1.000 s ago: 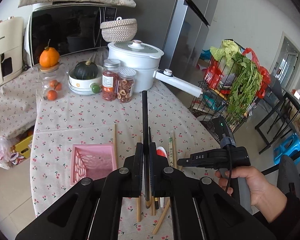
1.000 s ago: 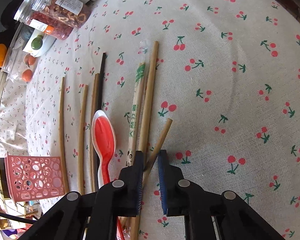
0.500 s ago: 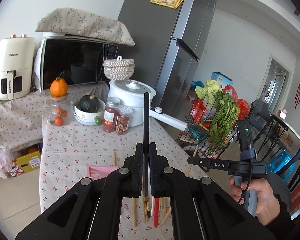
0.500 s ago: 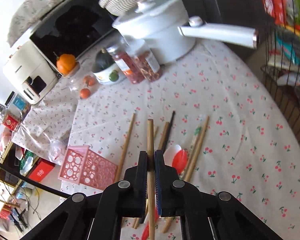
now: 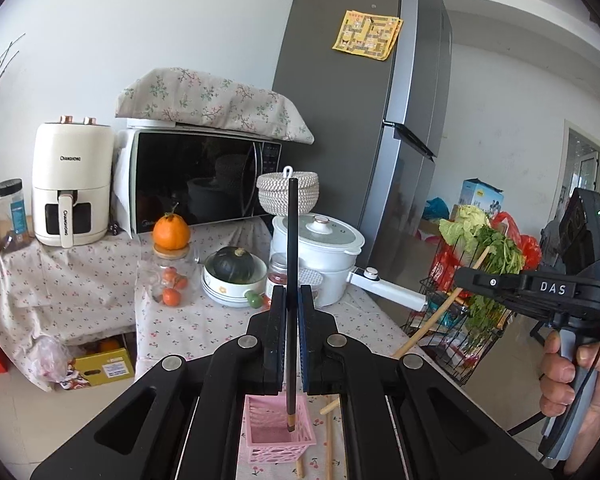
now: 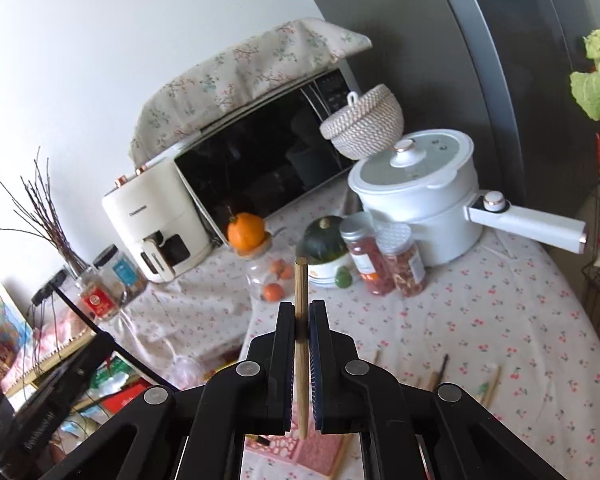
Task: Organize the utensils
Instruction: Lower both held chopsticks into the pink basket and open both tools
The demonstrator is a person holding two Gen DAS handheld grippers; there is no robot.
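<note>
A: What is the left claw (image 5: 291,300) doing?

B: Its jaws are clamped on a black chopstick (image 5: 291,248), which stands upright between them. The chopstick's lower tip hangs over the open top of the pink perforated basket (image 5: 278,444), just inside the rim as that camera sees it; whether it touches the bottom I cannot tell.

A: And the right claw (image 6: 301,316)?

B: Pressed together on a wooden chopstick (image 6: 301,344), also held upright, its flat top end sticking up above the jaws. In the left wrist view the right claw is off to the right, with the person's hand (image 5: 576,376) wrapped round the grip and the pale stick slanting down from it towards the worktop.

A: Where are the other utensils?

B: Lying on the cherry-print tablecloth (image 6: 500,300) that covers the worktop. A few wooden chopsticks (image 6: 490,388) and one dark one (image 6: 440,372) show beyond the right claw's arm, and two more wooden ones (image 5: 329,444) lie just beside the basket on its right.

A: Anything else on the worktop?

B: Further back, a white lidded pot (image 6: 420,192) with a long handle, two jars of dried food (image 6: 384,256), a bowl holding a dark green squash (image 5: 234,266), and an orange (image 5: 171,232) sitting on a glass jar. A microwave (image 5: 204,176) and a cream air fryer (image 5: 73,184) stand behind them.
</note>
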